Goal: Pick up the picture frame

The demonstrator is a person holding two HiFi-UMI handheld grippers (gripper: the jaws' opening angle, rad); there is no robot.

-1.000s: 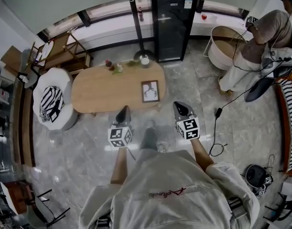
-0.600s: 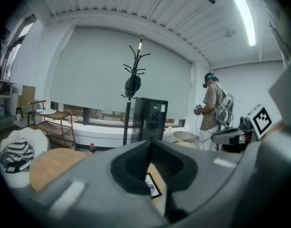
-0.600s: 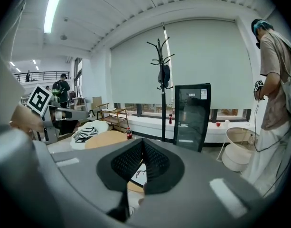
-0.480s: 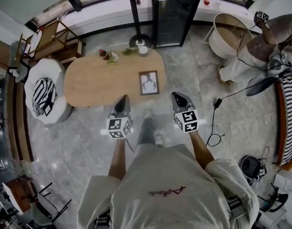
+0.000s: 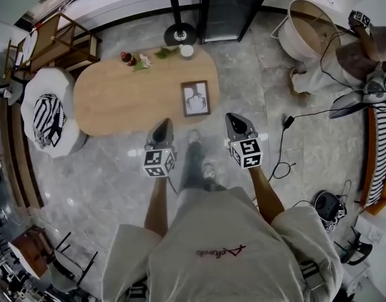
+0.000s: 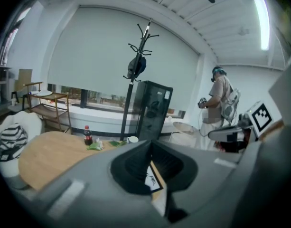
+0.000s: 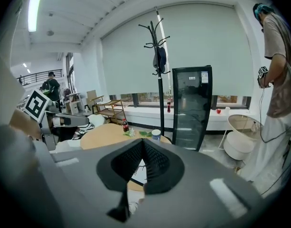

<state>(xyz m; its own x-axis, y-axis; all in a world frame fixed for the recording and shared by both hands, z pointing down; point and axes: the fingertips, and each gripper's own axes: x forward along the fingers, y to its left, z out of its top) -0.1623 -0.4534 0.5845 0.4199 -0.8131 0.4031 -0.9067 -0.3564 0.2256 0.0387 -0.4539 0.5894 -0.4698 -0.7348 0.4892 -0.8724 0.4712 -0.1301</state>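
Head view: the person's two grippers are seen held out toward the near edge of the oval table. Compared with a second earlier, the table is shown larger and higher in the view, and the window ledge beyond its far edge has been carried almost out of sight. The left gripper is now seen reaching farther over the table's near edge, its jaws pressed together on nothing. The right gripper is held just off the table's right end, its jaws likewise closed and empty. The picture frame is left lying flat on the right part of the table, untouched, a little beyond both gripper tips. A bottle and a cup are seen along the table's far edge.
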